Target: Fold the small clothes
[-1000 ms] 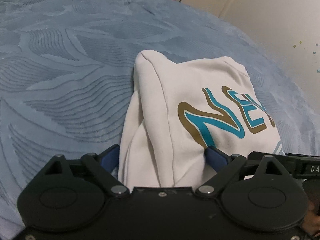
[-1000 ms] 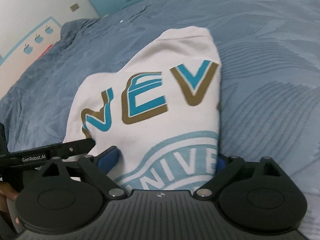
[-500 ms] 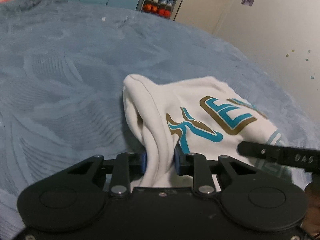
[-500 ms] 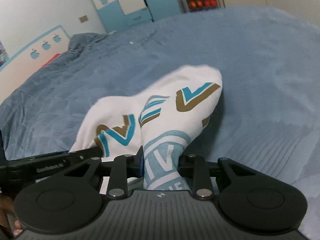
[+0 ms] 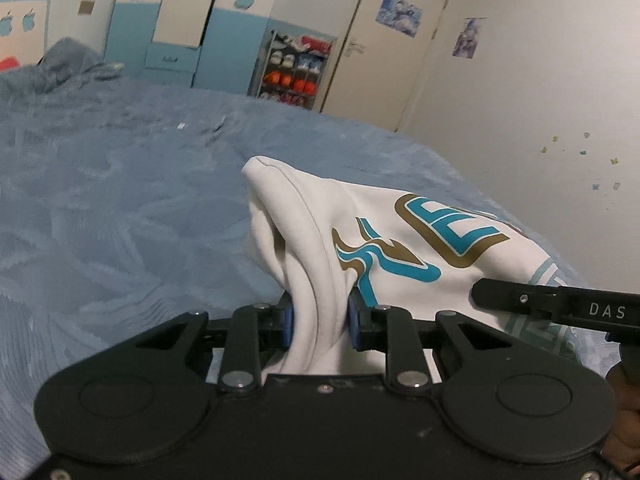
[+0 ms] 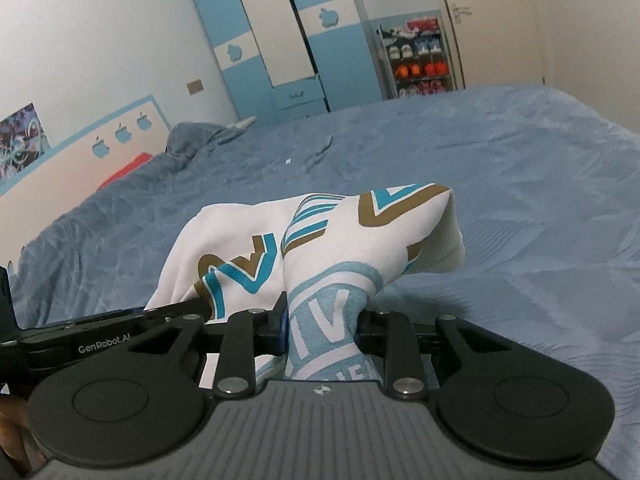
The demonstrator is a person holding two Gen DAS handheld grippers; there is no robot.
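A small white sweatshirt point(image 5: 400, 236) with teal and gold lettering is lifted off the blue bedspread point(image 5: 120, 208). My left gripper point(image 5: 320, 316) is shut on a bunched white fold at its near left edge. In the right wrist view the same sweatshirt point(image 6: 320, 240) hangs raised, and my right gripper point(image 6: 322, 320) is shut on the part with the pale blue round print. The far end of the garment droops toward the bed. Each gripper's black body shows at the edge of the other's view.
The blue bedspread point(image 6: 520, 200) stretches wide on all sides. A crumpled blue blanket point(image 6: 192, 140) lies at the head of the bed. Blue and white wardrobes point(image 6: 288, 40) and a shoe rack point(image 6: 418, 60) stand behind, with white walls point(image 5: 540, 80) to the right.
Both grippers went from open around the sweatshirt's near edge to shut on it, then rose. The garment has come up off the bed and bunched between them.
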